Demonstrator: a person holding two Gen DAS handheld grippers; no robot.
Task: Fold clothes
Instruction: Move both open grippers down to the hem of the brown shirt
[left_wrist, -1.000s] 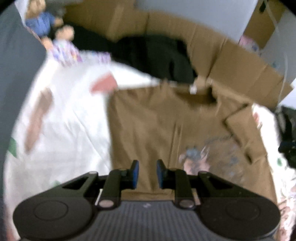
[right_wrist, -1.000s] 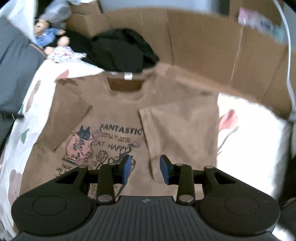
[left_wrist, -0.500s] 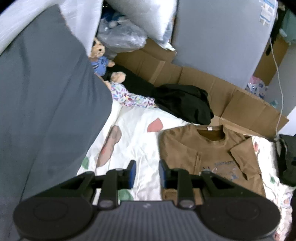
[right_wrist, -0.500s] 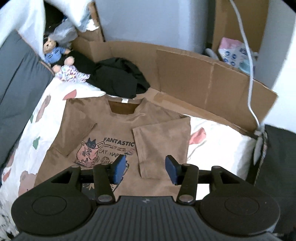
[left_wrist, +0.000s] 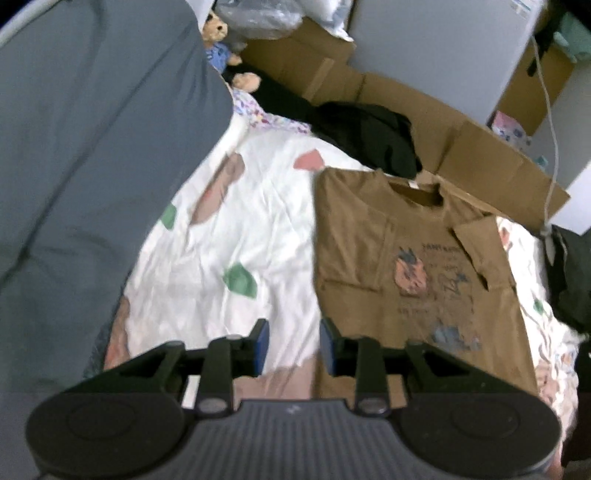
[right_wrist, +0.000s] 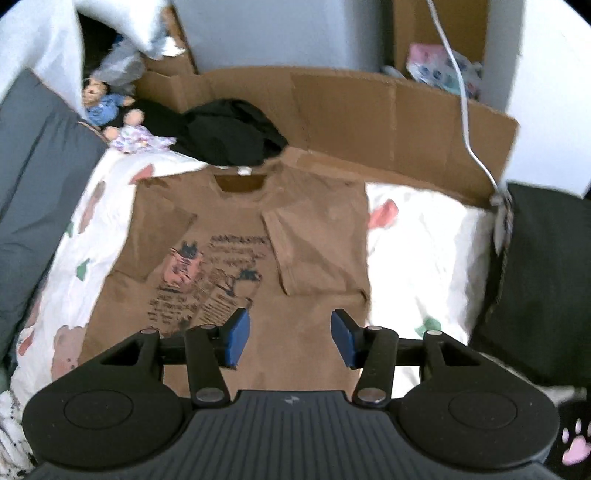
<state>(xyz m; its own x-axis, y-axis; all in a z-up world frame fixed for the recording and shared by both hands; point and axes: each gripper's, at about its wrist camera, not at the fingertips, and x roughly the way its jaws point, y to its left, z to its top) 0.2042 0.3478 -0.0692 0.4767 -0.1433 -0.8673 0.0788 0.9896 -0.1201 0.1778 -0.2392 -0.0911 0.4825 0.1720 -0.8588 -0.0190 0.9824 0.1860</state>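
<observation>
A brown T-shirt (right_wrist: 258, 258) with a printed cat picture lies flat on the white patterned bedsheet (right_wrist: 424, 240), both sleeves folded inward over its front. In the left wrist view the same T-shirt (left_wrist: 406, 266) lies right of centre. My left gripper (left_wrist: 293, 345) is open with nothing between its blue pads, above the shirt's lower left edge and the bedsheet (left_wrist: 240, 229). My right gripper (right_wrist: 288, 338) is open wide and empty, hovering over the shirt's lower part.
A black garment (right_wrist: 229, 133) is heaped beyond the collar. Flattened cardboard (right_wrist: 388, 110) stands behind the bed. A grey cushion (left_wrist: 92, 147) rises at the left, with dolls (right_wrist: 110, 107) near it. A dark bag (right_wrist: 546, 277) sits at the right, under a white cable (right_wrist: 465, 110).
Both grippers have pulled up and back from the shirt. The right gripper's fingers have spread wider. The left gripper swung left, then drifted back toward the shirt's edge.
</observation>
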